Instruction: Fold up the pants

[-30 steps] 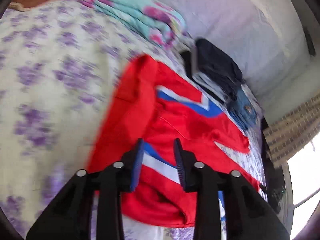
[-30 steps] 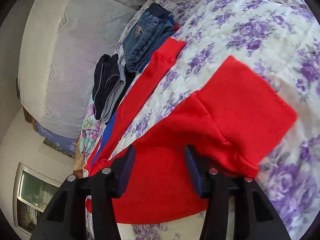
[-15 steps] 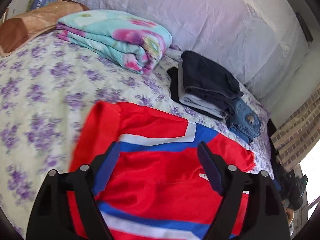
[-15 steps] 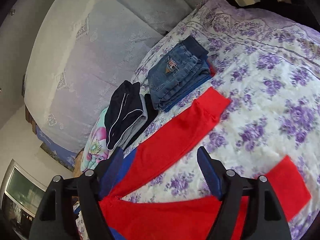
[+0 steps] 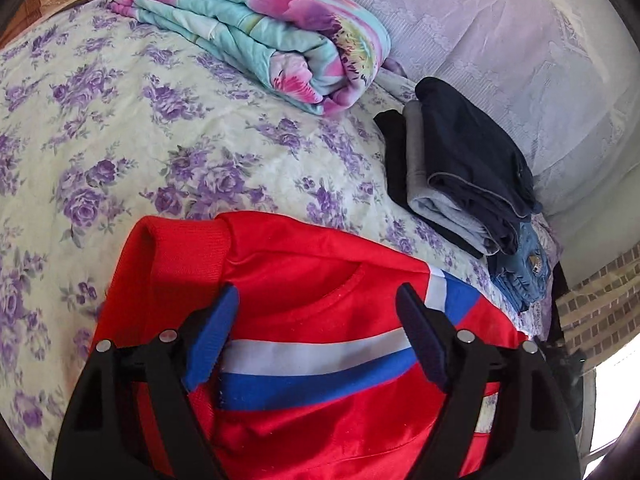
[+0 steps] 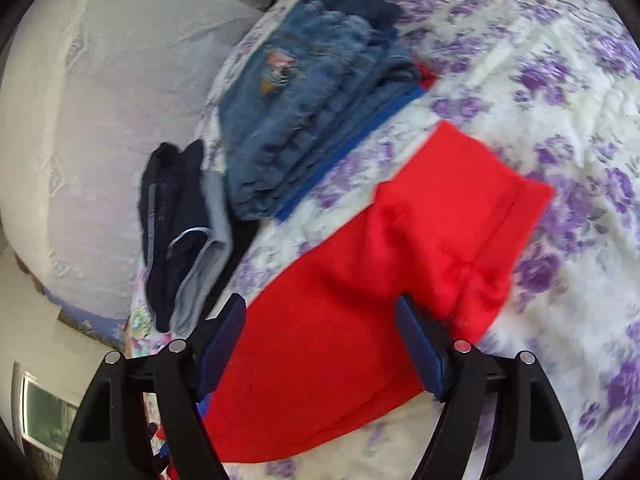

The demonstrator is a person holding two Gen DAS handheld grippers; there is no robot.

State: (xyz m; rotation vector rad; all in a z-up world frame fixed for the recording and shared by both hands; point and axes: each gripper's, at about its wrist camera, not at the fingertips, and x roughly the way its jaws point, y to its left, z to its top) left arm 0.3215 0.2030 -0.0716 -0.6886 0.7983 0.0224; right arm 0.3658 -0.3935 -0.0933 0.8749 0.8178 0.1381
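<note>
Red pants (image 5: 320, 272) lying on floral bedspread, shiny red fabric, white and blue stripes crossing near waist area; ribbed red cuff doubled over at upper left of garment in left wrist view. Right wrist view: red pants (image 6: 360, 300) show leg section folded back on itself, ribbed cuff end toward upper right, fabric bunched at fold, flat against bed, slightly blurred

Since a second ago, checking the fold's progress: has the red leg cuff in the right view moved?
Yes. The cuff now lies closer to the jeans, having shifted up the bedspread toward them.
</note>
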